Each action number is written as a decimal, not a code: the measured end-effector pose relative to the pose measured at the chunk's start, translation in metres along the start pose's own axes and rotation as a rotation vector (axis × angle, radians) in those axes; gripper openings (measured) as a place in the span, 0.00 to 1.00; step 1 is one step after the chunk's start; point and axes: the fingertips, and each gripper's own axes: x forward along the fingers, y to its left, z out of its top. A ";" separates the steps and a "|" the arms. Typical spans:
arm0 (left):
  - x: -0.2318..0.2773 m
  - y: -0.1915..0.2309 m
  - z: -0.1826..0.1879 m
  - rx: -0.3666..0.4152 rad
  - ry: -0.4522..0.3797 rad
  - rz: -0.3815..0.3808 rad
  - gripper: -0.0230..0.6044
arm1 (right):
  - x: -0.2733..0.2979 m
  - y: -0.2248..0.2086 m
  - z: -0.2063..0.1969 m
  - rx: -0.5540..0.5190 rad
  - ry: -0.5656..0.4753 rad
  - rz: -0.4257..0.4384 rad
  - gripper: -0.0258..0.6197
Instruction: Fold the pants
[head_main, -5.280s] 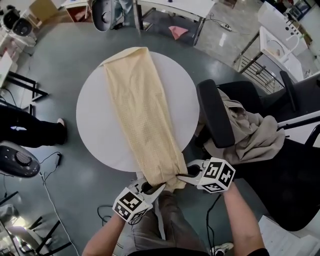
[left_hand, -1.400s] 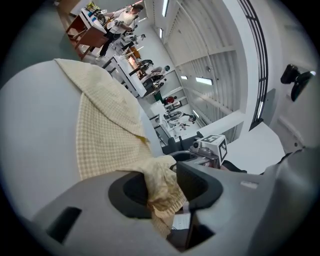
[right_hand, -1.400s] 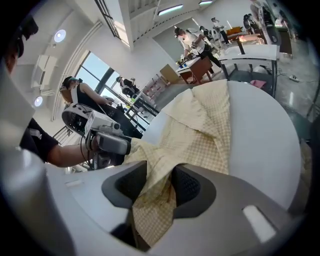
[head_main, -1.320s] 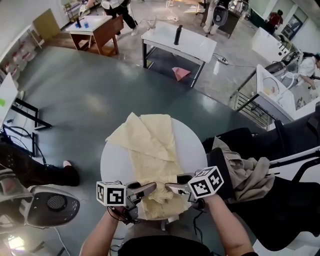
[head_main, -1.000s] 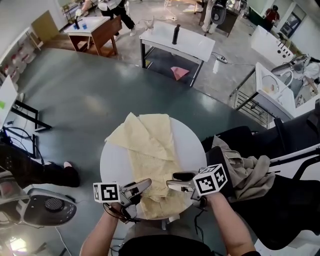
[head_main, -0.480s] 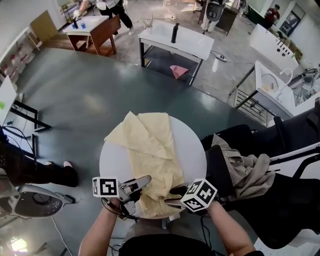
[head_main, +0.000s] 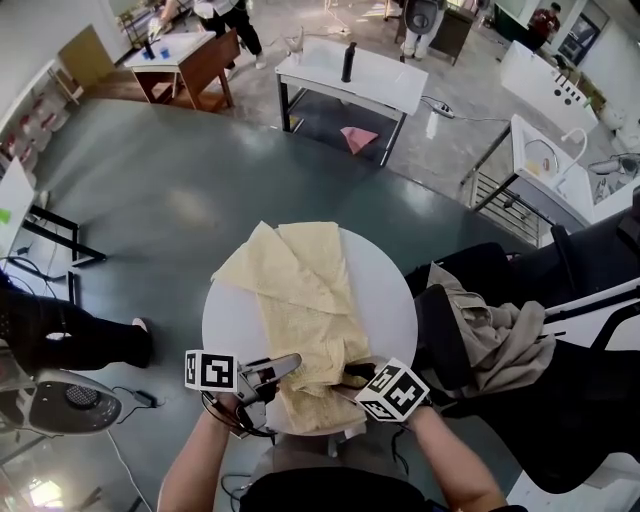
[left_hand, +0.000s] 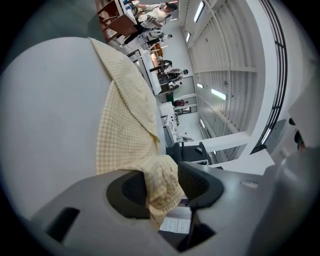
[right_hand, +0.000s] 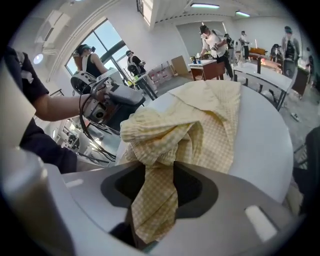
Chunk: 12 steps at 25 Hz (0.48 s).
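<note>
left gripper (head_main: 286, 366) pinching the pale yellow checked pants (head_main: 308, 300) on the round white surface (head_main: 388, 300), right gripper (head_main: 352, 376) just closed on them too

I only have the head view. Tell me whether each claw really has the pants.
Observer: In the left gripper view, the left claw has a bunched edge of the pants pinched between its jaws.
Operator: Now report the right one.
Observer: In the right gripper view, the right claw has just been closing, and a twisted strip of the checked fabric runs down between its jaws, gripped.
Operator: Describe the cloth past it.
Observer: It rises in a loose crumpled hump right ahead of the jaws, then lies flatter on the white table.
</note>
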 end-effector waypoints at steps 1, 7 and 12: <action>0.000 0.003 0.000 0.008 0.004 0.013 0.31 | 0.000 -0.001 0.001 0.010 -0.004 0.006 0.32; -0.005 0.007 0.006 0.023 -0.008 0.051 0.33 | -0.005 0.014 0.026 0.044 -0.094 0.133 0.31; -0.008 -0.001 0.014 0.005 -0.033 0.006 0.36 | -0.029 0.000 0.077 0.057 -0.304 0.118 0.29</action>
